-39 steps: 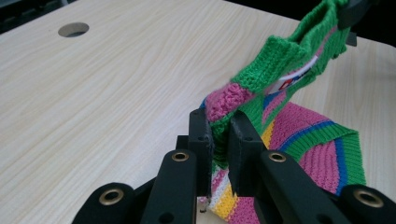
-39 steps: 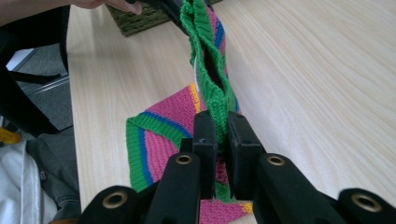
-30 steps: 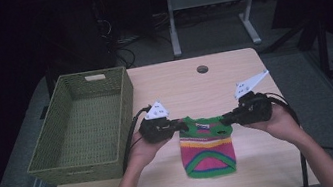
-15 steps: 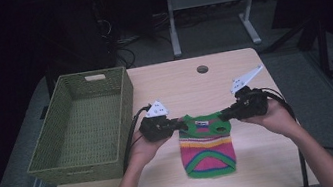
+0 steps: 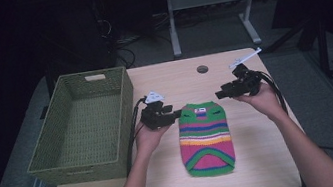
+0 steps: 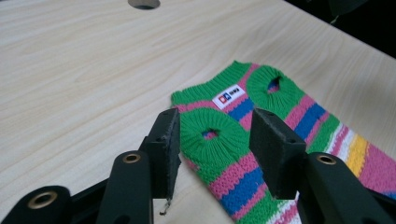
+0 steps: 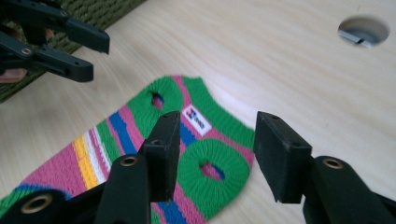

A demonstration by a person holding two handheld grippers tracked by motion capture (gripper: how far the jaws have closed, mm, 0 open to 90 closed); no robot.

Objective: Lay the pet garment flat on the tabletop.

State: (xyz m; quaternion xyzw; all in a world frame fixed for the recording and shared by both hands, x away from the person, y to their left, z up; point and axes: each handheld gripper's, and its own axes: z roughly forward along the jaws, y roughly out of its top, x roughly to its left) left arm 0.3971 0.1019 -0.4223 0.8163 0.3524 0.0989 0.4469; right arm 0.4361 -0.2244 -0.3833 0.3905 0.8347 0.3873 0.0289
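Right now your left gripper (image 5: pixel 177 115) sits at the upper left corner of the small knitted sweater (image 5: pixel 206 138), its two flat black jaws spread apart with nothing pinched between them. In the left gripper view those blocky jaws flank a ribbed green armhole ring (image 6: pixel 212 135) without closing on it; I cannot tell whether they touch the wool. Your right gripper (image 5: pixel 219 95) hangs just off the sweater's upper right corner, tilted, its jaws likewise parted and empty, and in the right gripper view they frame the other green armhole ring (image 7: pixel 212 170) from above.

The sweater lies flat on the pale wood-grain table (image 5: pixel 261 159), near the middle, collar end away from you. It is a chunky rib knit in horizontal stripes of green, pink, blue, yellow and white, with a curved green hem at your end. A small white woven label (image 6: pixel 229 95) sits at the neck between the two round armholes.

To your left stands a rectangular green woven basket (image 5: pixel 43 158) with slanted walls and a cut-out handle slot in its far end. A round cable hole (image 5: pixel 202 69) is set in the tabletop beyond the sweater.
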